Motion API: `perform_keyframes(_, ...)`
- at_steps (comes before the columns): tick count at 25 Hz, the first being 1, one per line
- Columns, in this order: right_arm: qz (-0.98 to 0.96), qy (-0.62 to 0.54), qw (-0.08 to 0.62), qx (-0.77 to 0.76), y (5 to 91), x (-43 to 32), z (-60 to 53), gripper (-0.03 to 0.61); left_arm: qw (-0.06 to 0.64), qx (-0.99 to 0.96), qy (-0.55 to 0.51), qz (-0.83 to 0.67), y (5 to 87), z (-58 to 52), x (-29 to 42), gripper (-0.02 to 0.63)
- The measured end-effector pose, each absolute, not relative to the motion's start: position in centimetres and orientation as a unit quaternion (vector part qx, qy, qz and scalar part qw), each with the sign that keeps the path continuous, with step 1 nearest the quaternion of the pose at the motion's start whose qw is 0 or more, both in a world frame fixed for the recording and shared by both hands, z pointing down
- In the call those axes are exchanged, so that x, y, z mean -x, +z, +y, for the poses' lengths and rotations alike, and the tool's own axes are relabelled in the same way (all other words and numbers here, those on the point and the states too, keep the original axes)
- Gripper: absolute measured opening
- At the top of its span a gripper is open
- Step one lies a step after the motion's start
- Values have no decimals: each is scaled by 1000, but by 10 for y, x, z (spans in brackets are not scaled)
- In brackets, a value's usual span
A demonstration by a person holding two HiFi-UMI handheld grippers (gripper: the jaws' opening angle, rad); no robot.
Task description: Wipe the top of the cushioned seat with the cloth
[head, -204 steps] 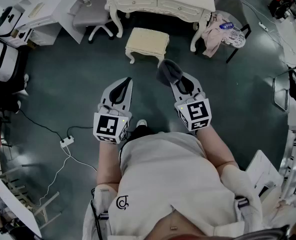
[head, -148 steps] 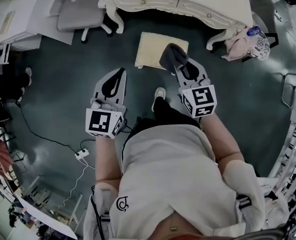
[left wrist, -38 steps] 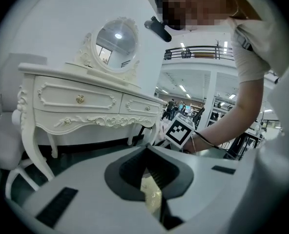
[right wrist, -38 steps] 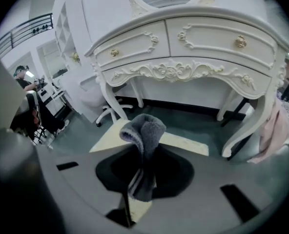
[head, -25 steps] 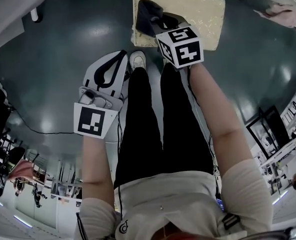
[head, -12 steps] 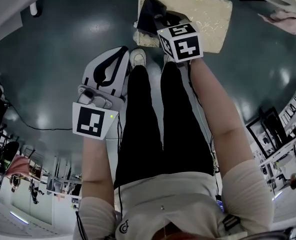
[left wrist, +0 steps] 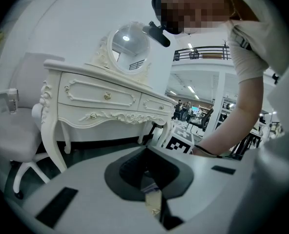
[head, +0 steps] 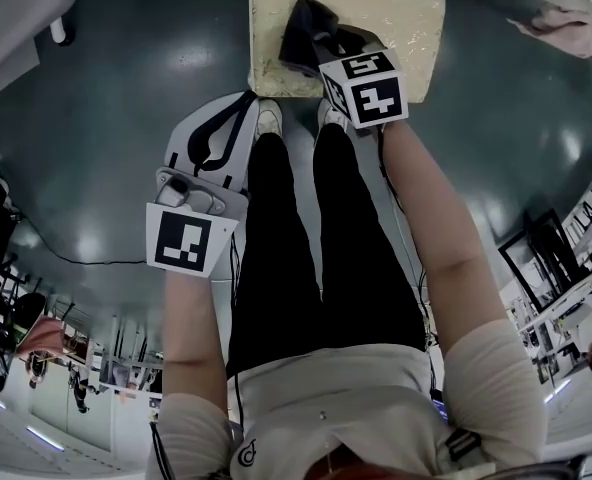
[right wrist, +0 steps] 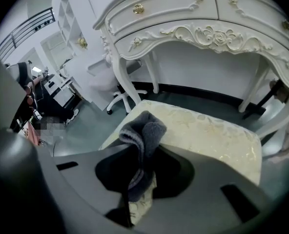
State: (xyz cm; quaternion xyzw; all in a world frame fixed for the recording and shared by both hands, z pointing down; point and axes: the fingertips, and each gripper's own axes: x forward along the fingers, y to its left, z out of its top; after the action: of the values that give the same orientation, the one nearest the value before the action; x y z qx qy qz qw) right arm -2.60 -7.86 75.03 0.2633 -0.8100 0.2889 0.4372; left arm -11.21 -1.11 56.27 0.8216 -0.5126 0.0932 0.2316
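The cushioned seat [head: 406,18] is a cream stool with a gold pattern, at the top of the head view and filling the middle of the right gripper view [right wrist: 208,130]. A dark grey cloth [head: 304,28] rests on the seat's near left part. My right gripper [head: 321,46] is shut on the cloth [right wrist: 142,133], which bunches up out of the jaws [right wrist: 138,155]. My left gripper [head: 246,100] is shut with nothing in it and hangs over the floor beside the person's leg, short of the seat. In its own view the left gripper [left wrist: 147,152] points level, toward the dressing table.
A white carved dressing table [right wrist: 193,28] stands just behind the seat, with a round mirror [left wrist: 130,45] on top. A white office chair [left wrist: 12,140] is to the left. Pink clothing [head: 566,33] lies at the far right. The person's shoes [head: 268,118] touch the seat's front edge.
The person walked up to the seat with the cloth held. In the last half second the right gripper and cloth shifted a little inward from the seat's left front corner. The left gripper stayed put.
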Motion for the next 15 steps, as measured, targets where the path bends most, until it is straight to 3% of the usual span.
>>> perform_keyframes(15, -801, 295, 436, -286, 754, -72, -104, 75, 237, -834, 100, -489, 571, -30, 23, 12)
